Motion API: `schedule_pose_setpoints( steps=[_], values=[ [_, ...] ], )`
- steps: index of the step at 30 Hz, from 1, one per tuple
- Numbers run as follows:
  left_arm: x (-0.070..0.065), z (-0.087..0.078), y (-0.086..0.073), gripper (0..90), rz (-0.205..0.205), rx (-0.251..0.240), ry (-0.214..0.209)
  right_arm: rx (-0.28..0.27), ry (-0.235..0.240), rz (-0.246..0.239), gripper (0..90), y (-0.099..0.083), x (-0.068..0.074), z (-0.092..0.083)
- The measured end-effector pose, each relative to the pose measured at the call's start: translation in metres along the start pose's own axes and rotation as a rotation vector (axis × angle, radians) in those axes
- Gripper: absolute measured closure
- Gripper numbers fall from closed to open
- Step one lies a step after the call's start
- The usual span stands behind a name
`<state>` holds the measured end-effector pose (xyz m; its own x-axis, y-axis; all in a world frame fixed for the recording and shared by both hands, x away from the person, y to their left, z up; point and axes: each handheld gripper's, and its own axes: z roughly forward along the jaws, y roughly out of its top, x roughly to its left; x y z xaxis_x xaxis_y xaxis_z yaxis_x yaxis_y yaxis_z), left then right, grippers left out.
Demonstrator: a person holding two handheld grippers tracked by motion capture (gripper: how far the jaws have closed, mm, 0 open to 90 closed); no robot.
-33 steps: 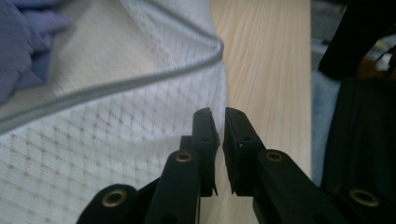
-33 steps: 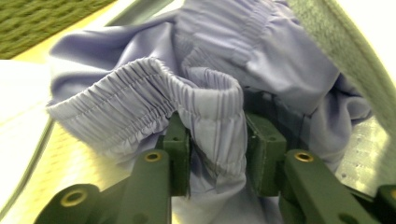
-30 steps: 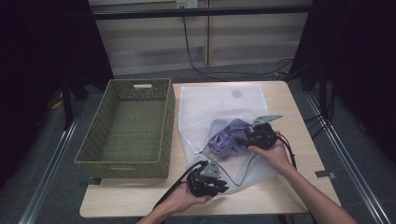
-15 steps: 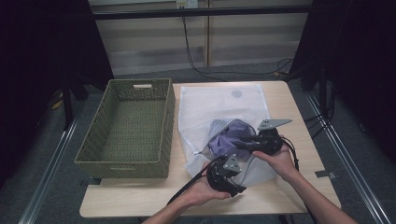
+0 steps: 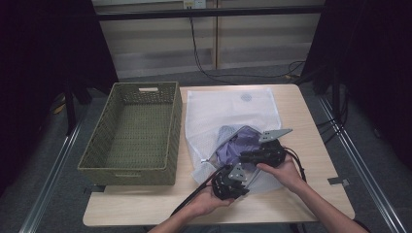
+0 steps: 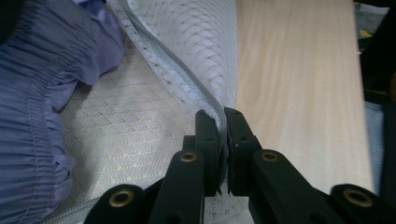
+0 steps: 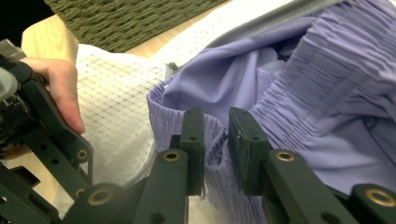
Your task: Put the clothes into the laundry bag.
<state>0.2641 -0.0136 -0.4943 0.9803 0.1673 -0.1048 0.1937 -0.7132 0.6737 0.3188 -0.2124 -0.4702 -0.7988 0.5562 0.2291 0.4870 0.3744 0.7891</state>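
Note:
A white mesh laundry bag (image 5: pixel 228 111) lies on the wooden table (image 5: pixel 303 131) with a purple garment (image 5: pixel 238 141) at its opening. My left gripper (image 5: pixel 246 188) sits at the bag's near edge, and its jaws are shut on the bag's zipper seam (image 6: pixel 222 122). The purple garment (image 6: pixel 37 93) lies to the left in that gripper's view. My right gripper (image 5: pixel 242 156) reaches in from the right. Its jaws (image 7: pixel 215 140) pinch the gathered waistband of the purple garment (image 7: pixel 289 93). The left hand (image 7: pixel 60 88) and its gripper show at the left of the right gripper view.
A green woven basket (image 5: pixel 176 127) stands empty on the left part of the table, close beside the bag. Bare tabletop (image 6: pixel 299 70) runs along the bag's right side and the front edge. Cables trail on the floor behind the table.
My left gripper has moved right and forward from the table's front to the bag's near edge and shut on the seam. The right gripper has shifted slightly nearer on the garment.

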Motion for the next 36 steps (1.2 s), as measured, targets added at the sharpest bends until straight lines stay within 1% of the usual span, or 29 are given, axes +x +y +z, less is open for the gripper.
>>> schedule_pose_setpoints(
  steps=[1,2,3,4,5,6,7,8,9,10,11,12,15,16,17,19,20,22,23,25,26,27,28,30,32,34,35,36],
  values=[
    [-0.003,0.001,-0.002,86.3,-0.001,-0.024,-0.01,0.001,0.007,-0.003,79.4,0.0,0.001,0.0],
    [-0.006,-0.002,-0.003,86.3,0.015,0.0,-0.013,0.001,0.019,-0.009,81.0,0.0,0.003,0.001],
    [-0.007,-0.004,-0.005,86.3,0.019,0.005,-0.019,0.002,0.035,-0.013,82.4,0.0,0.005,0.002],
    [-0.01,-0.003,-0.007,86.3,0.012,-0.024,-0.019,0.008,0.04,-0.018,84.2,0.0,0.007,0.002],
    [-0.012,-0.006,-0.007,86.3,0.02,0.006,-0.022,0.011,0.06,-0.025,87.4,-0.001,0.009,0.003],
    [-0.015,-0.006,-0.01,86.3,0.02,-0.013,-0.029,0.016,0.071,-0.038,87.7,-0.001,0.011,0.005],
    [-0.016,-0.007,-0.011,86.3,0.022,-0.015,-0.026,0.022,0.079,-0.045,87.4,-0.001,0.014,0.008],
    [-0.016,-0.008,-0.011,86.3,0.027,-0.007,-0.031,0.025,0.081,-0.047,87.1,-0.001,0.016,0.009],
    [-0.018,-0.007,-0.012,86.3,0.023,-0.021,-0.029,0.026,0.085,-0.054,86.7,0.0,0.018,0.009],
    [-0.018,-0.008,-0.012,86.3,0.027,-0.016,-0.031,0.022,0.091,-0.055,87.6,0.001,0.02,0.008],
    [-0.018,-0.008,-0.013,86.3,0.027,-0.016,-0.033,0.016,0.105,-0.056,87.8,0.002,0.022,0.008],
    [-0.018,-0.007,-0.013,86.3,0.017,-0.03,-0.031,0.008,0.118,-0.056,87.8,0.003,0.024,0.007],
    [-0.018,-0.007,-0.013,86.3,0.023,-0.029,-0.034,0.006,0.144,-0.063,88.5,0.003,0.029,0.005],
    [-0.017,-0.007,-0.013,86.3,0.02,-0.026,-0.037,0.011,0.147,-0.066,88.5,0.003,0.031,0.004],
    [-0.017,-0.009,-0.013,86.3,0.022,-0.01,-0.035,0.013,0.157,-0.067,88.6,0.002,0.033,0.005],
    [-0.018,-0.008,-0.013,86.3,0.02,-0.021,-0.032,0.031,0.17,-0.071,88.8,0.0,0.035,0.006],
    [-0.018,-0.007,-0.013,86.3,0.02,-0.024,-0.035,0.052,0.179,-0.073,88.9,-0.002,0.036,0.008],
    [-0.017,-0.008,-0.013,86.3,0.021,-0.016,-0.039,0.085,0.178,-0.076,89.0,-0.005,0.035,0.013],
    [-0.017,-0.007,-0.013,86.3,0.018,-0.024,-0.035,0.105,0.178,-0.073,89.1,-0.008,0.034,0.017],
    [-0.017,-0.007,-0.013,86.3,0.018,-0.023,-0.035,0.154,0.167,-0.077,89.1,-0.012,0.03,0.023],
    [-0.017,-0.008,-0.012,86.3,0.023,-0.012,-0.041,0.166,0.158,-0.077,89.1,-0.014,0.028,0.025],
    [-0.018,-0.007,-0.013,86.2,0.023,-0.023,-0.035,0.171,0.158,-0.076,89.3,-0.015,0.026,0.027],
    [-0.017,-0.008,-0.013,86.3,0.03,-0.018,-0.043,0.179,0.147,-0.082,89.4,-0.015,0.024,0.029],
    [-0.017,-0.008,-0.013,86.2,0.029,-0.019,-0.052,0.182,0.14,-0.076,90.0,-0.015,0.021,0.032],
    [-0.018,-0.008,-0.013,86.2,0.027,-0.019,-0.054,0.182,0.122,-0.084,90.0,-0.014,0.018,0.033],
    [-0.018,-0.009,-0.012,86.3,0.037,-0.002,-0.064,0.181,0.102,-0.079,90.0,-0.014,0.015,0.034],
    [-0.018,-0.009,-0.012,86.3,0.035,-0.002,-0.063,0.184,0.084,-0.088,90.0,-0.015,0.013,0.035],
    [-0.018,-0.008,-0.012,86.3,0.034,-0.003,-0.064,0.185,0.079,-0.081,90.0,-0.015,0.012,0.035]
  ],
)
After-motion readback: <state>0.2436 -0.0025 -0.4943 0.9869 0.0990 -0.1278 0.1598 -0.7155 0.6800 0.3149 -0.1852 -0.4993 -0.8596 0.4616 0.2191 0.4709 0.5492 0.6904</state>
